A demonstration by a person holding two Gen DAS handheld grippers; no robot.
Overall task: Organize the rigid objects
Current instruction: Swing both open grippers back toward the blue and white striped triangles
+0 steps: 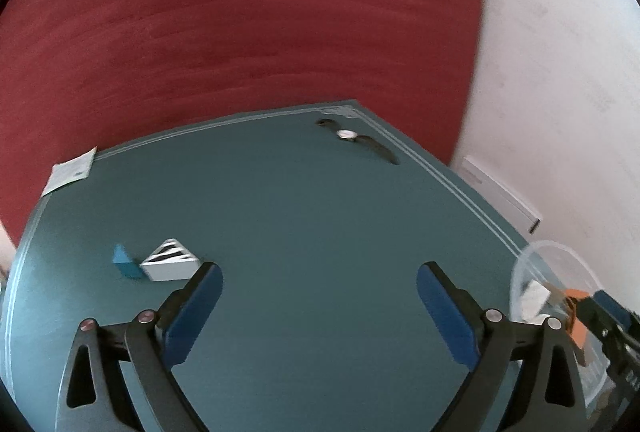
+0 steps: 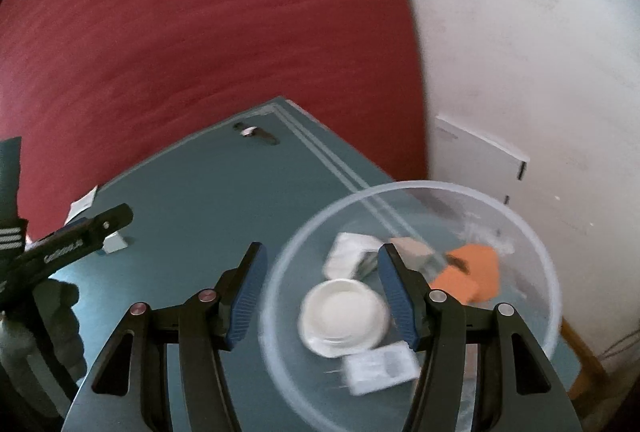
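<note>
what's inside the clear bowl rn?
Clear bowl holds a round white container, orange box, tan box, white packets. Right claw's finger hides part; anything under these can't be seen.

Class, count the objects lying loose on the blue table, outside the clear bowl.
4: a wristwatch at the far corner, a paper card at the far left edge, and a blue block touching a white box near the left. Others may be hidden.

Home room, teal-topped table, red curtain behind, white wall, wristwatch lying out
</note>
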